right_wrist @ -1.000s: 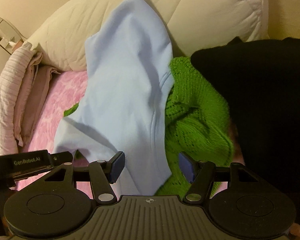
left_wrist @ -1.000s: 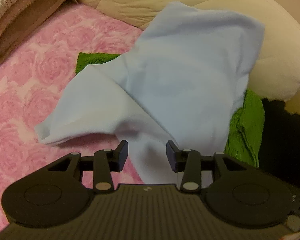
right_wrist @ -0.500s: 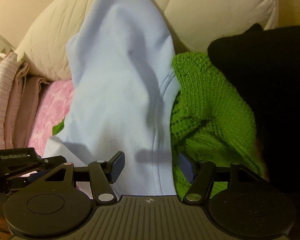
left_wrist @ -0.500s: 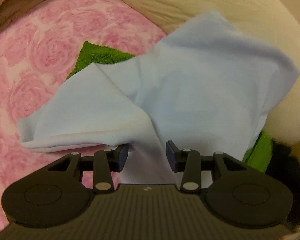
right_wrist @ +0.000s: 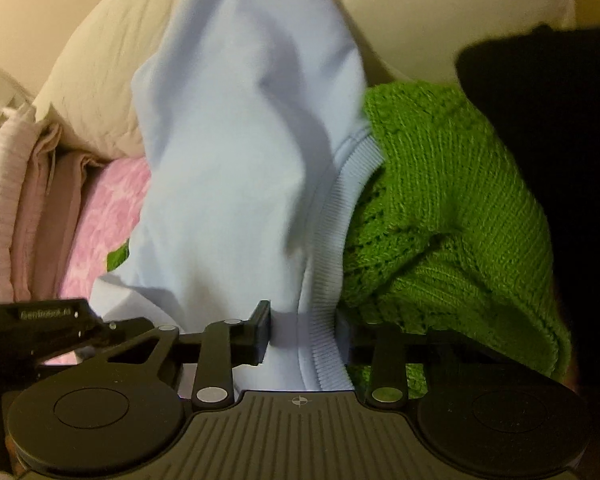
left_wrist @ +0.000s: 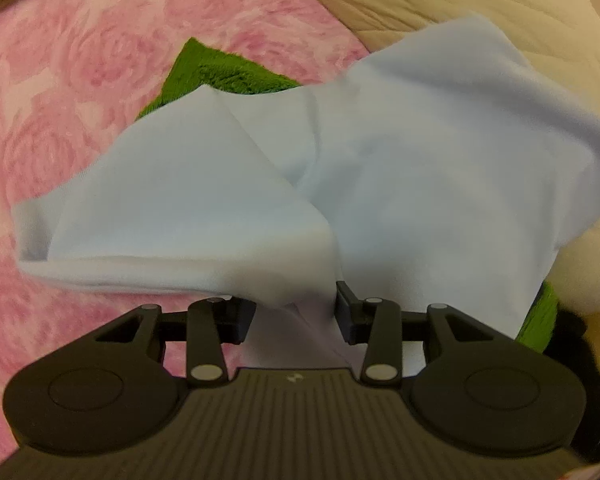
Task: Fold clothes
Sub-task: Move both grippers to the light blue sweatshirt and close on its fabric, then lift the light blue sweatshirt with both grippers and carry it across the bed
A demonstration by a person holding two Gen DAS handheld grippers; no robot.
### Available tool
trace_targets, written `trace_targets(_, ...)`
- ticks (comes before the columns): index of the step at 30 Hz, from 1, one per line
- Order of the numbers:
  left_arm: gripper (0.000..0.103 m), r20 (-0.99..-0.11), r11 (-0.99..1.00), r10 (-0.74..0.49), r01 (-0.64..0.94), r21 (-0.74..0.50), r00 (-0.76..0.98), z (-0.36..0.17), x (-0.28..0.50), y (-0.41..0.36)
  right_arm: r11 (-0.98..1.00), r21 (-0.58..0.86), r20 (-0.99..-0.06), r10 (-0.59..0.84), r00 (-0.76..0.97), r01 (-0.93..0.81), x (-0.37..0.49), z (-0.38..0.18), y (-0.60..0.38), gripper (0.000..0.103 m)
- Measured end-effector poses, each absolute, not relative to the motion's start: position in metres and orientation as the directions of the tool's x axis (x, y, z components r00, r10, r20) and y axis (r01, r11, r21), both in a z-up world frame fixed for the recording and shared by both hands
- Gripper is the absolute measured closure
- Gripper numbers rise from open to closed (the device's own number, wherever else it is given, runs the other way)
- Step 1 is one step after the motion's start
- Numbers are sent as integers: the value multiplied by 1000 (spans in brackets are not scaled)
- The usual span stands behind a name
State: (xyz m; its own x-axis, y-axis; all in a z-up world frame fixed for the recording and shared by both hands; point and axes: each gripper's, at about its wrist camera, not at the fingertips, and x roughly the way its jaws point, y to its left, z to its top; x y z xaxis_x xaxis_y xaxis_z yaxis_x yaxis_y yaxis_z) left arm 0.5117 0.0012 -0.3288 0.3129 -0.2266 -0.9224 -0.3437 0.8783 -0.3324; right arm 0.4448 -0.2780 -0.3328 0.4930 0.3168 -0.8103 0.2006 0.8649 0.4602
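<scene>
A light blue sweatshirt (left_wrist: pixel 340 168) lies rumpled on the pink rose-print bed cover (left_wrist: pixel 68 80), draped partly over a green knit sweater (left_wrist: pixel 224 76). My left gripper (left_wrist: pixel 296 316) is open, with a fold of the blue cloth lying between its fingers. In the right wrist view the same blue sweatshirt (right_wrist: pixel 236 168) runs up toward the pillow, and its ribbed hem lies between the open fingers of my right gripper (right_wrist: pixel 306 330). The green sweater (right_wrist: pixel 440 200) lies to its right.
A cream quilted pillow (left_wrist: pixel 480 12) sits behind the clothes. A black garment (right_wrist: pixel 552 128) lies at the right over the green sweater. Folded pink and beige bedding (right_wrist: pixel 24 200) is stacked at the left. The left gripper's body (right_wrist: pixel 40 324) shows at the lower left.
Both grippers have moved forward onto the blue sweatshirt, so cloth now lies between their fingers. The right fingers have narrowed a little. The cloth has bunched up nearer the left gripper.
</scene>
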Motion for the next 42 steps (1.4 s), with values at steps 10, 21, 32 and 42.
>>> trace_targets(10,96,-884,874,-269,-289,-390,382,-323,503,5,903,424,-759,314,570,67,434,-298,-254,91)
trace_targets(21,98,-772,906,-111,-256,-338,626,-195,415,60,895,318,-501,438,746,-312,423,-174,-176,93)
trace_targets(32,98,-492,862,166,-368,-349,855,-31,222,161,653,255,-86,750,656,-713,343,-21,-58,93)
trace_targets(42,98,-378,760,482,-592,-269,790,60,1,256,384,298,40,910,413,-874,231,50,62,93)
